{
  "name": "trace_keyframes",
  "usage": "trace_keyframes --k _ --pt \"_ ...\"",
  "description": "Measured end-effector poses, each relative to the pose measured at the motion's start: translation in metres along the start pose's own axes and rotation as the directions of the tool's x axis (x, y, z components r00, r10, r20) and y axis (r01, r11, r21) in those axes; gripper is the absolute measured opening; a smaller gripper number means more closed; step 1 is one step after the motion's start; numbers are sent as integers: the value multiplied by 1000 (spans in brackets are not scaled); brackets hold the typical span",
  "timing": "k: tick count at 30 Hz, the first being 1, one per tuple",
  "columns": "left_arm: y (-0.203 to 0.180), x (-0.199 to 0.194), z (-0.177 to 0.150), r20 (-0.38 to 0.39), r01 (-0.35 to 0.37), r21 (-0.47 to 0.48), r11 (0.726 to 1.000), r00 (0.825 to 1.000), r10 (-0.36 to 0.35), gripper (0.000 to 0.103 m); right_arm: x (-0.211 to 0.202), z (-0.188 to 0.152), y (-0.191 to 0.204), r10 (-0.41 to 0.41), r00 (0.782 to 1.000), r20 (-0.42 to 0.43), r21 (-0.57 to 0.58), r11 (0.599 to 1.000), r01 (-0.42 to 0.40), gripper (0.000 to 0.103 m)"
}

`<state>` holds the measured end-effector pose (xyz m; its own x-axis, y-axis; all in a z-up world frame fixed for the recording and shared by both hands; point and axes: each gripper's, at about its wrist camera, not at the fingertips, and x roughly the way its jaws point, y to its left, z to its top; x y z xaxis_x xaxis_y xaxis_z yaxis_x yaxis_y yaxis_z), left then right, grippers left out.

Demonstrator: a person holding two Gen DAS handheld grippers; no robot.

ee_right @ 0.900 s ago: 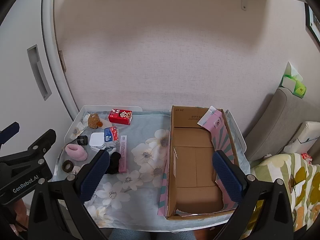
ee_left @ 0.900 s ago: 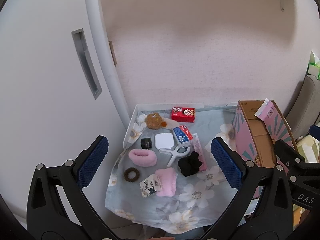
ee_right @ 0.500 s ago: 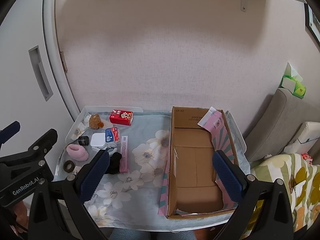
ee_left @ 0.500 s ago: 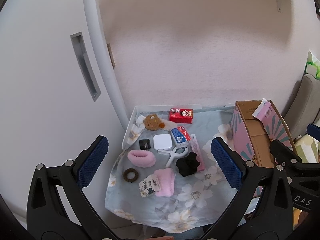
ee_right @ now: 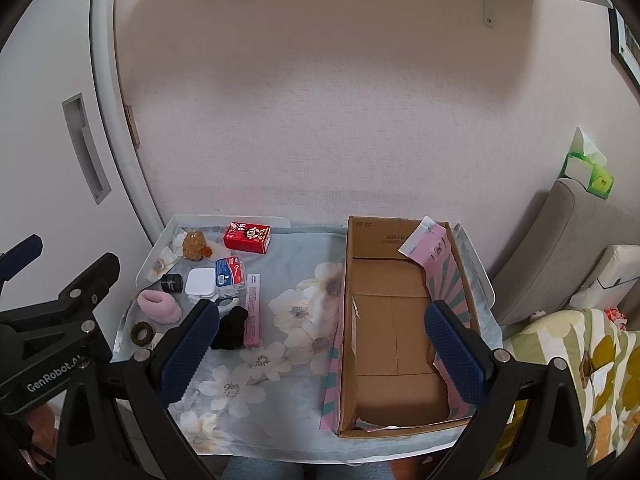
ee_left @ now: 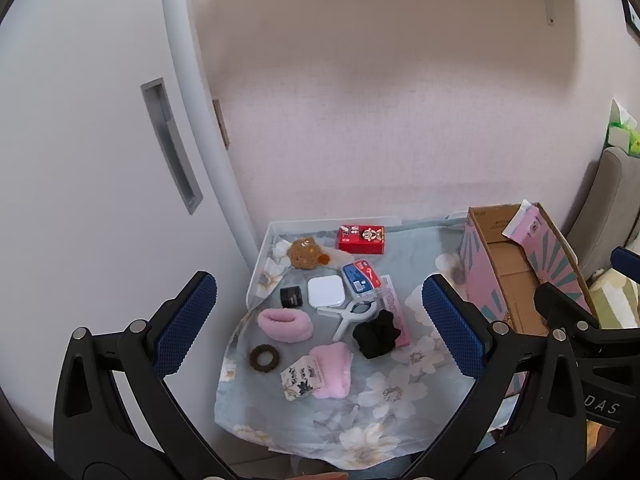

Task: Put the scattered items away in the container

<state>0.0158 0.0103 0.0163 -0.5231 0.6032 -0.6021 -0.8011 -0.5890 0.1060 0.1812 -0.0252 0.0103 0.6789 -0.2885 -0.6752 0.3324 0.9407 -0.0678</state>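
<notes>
Small items lie scattered on the left of a floral cloth: a red box (ee_left: 361, 239), a brown plush (ee_left: 305, 254), a white case (ee_left: 325, 291), a blue-labelled pack (ee_left: 361, 277), a black jar (ee_left: 291, 297), a pink scrunchie (ee_left: 285, 325), a black scrunchie (ee_left: 376, 338), a brown hair ring (ee_left: 264, 357) and a pink pouch (ee_left: 330, 369). The open cardboard box (ee_right: 394, 320) stands empty on the right. My left gripper (ee_left: 316, 325) is open, held above and before the items. My right gripper (ee_right: 320, 350) is open, above the cloth and the box's left wall.
A white tray (ee_right: 158, 254) holds the cloth against a pink wall. A white door with a recessed handle (ee_left: 170, 146) stands at the left. A grey cushion (ee_right: 560, 240) and patterned bedding (ee_right: 580, 380) lie right of the box.
Both grippers have drawn back a little and risen, so the items and the box look slightly smaller and lower. Nothing on the cloth has moved.
</notes>
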Motion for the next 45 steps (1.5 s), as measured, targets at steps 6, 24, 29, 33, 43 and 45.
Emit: trace_keyframes --k 6,24,29,33,43,45 --pt "4 0 -2 12 67 38 997 998 -68 102 -1 0 1 -13 1000 6 0 1000 13 102" --pt "15 3 -3 -62 559 416 717 804 -591 102 -1 -2 0 -22 1000 9 3 1000 22 102" --pt "16 4 -3 -122 649 503 571 707 -696 102 -1 -2 0 -19 1000 10 1 1000 19 102" --pt "16 9 0 -141 669 522 530 680 -720 102 3 -3 3 -13 1000 4 -11 1000 13 102" --pt "20 24 8 -188 730 572 373 559 -807 102 12 0 15 76 996 47 -50 996 -74 102" --pt "19 27 6 -223 752 568 333 531 -818 102 17 -2 19 72 996 51 -69 995 -69 102"
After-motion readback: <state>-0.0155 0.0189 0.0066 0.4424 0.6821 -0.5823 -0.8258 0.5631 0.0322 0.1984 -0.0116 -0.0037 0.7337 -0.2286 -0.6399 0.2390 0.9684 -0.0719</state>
